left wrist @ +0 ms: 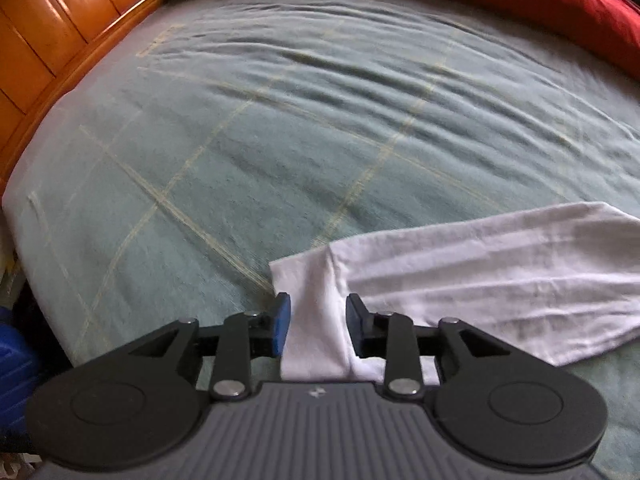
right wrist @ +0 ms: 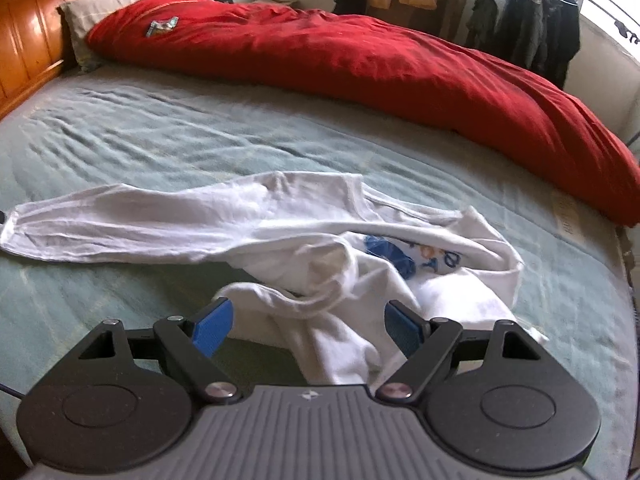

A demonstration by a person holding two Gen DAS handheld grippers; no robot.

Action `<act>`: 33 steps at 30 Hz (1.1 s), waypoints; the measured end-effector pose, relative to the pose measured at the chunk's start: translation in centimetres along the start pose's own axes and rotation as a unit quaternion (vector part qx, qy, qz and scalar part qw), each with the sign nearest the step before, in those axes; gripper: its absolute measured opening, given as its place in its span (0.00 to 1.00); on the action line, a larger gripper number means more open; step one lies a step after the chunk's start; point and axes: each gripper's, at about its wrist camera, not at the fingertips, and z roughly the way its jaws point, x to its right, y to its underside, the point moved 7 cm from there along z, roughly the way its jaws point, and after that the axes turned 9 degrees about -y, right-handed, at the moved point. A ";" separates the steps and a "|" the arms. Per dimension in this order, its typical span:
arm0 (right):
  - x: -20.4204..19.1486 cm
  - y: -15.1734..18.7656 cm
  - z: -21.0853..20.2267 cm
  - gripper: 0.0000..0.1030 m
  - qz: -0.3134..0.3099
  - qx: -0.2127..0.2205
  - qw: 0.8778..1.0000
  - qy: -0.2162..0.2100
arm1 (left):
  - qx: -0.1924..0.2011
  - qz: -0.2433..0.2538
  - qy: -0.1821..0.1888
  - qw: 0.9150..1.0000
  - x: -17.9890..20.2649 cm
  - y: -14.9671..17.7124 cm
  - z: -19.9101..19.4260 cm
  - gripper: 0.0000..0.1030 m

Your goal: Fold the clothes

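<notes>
Both hand-held grippers agape — shirt [right wrist: 280, 216] unheld

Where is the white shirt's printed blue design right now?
In the right wrist view, the blue print sits right of centre in the crumpled white shirt, just beyond the right gripper.

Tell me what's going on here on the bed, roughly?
A person with a gripper in each hand is starting to fold a white long-sleeved shirt that lies crumpled on a green bedsheet. The left gripper stands over the cuff end of one stretched-out sleeve, pads apart and not pressing the cloth. The right gripper is wide open above the bunched body of the shirt. Nothing is folded yet. A red duvet lies along the far side.
</notes>
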 end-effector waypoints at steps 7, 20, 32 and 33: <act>2.6 2.6 -0.6 0.84 0.043 -0.022 0.998 0.038 | 0.051 0.098 0.096 0.989 7.1 0.4 -6.8 0.40; 3.7 8.1 -1.6 0.65 0.094 -0.062 0.993 0.036 | 0.086 0.291 0.323 0.897 29.0 4.6 -14.5 0.40; 2.5 10.9 0.4 0.52 0.086 -0.092 0.992 0.032 | 0.088 0.372 0.348 0.856 34.7 8.1 -16.9 0.41; 2.4 10.8 0.5 0.52 0.081 -0.093 0.992 0.032 | 0.088 0.374 0.349 0.855 34.9 8.2 -16.9 0.41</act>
